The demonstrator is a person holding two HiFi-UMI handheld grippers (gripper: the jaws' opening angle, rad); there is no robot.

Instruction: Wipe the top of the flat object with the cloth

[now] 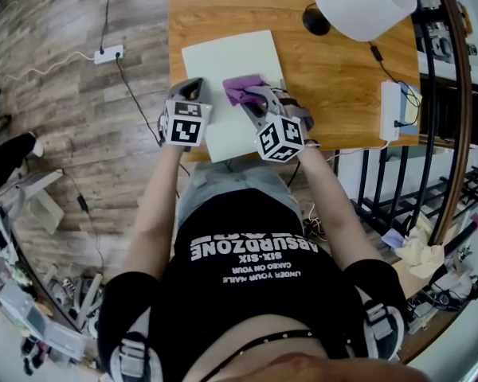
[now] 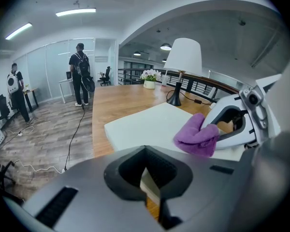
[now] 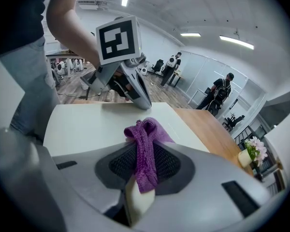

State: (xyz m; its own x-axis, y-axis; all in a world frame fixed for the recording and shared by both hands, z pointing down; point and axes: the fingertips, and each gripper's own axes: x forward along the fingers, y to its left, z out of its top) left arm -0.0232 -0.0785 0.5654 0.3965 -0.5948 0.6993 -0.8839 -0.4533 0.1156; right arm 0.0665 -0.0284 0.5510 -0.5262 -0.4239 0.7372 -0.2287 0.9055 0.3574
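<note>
1. Cloth, purple and bunched, is pinched in the closed fingers of your right gripper. Its loose end lies on the pale flat object, a little toward 3 o'clock from the middle.
2. Your left gripper has its fingers drawn together with nothing held between them. Its tip sits at the flat object's 9 o'clock edge, seemingly to steady it.
3. The flat object lies on the wooden surface, and its near end appears to reach past the surface's 6 o'clock edge toward you.
4. The step in hand looks like the wipe itself: the cloth is gripped and down on the top.
5. The next move calls for a firm pinch and light downward pressure. Sweep toward 12 o'clock, then make passes across toward 9 o'clock, stopping short of the left gripper. Press with the left so the overhanging flat object does not slide or tip.
</note>
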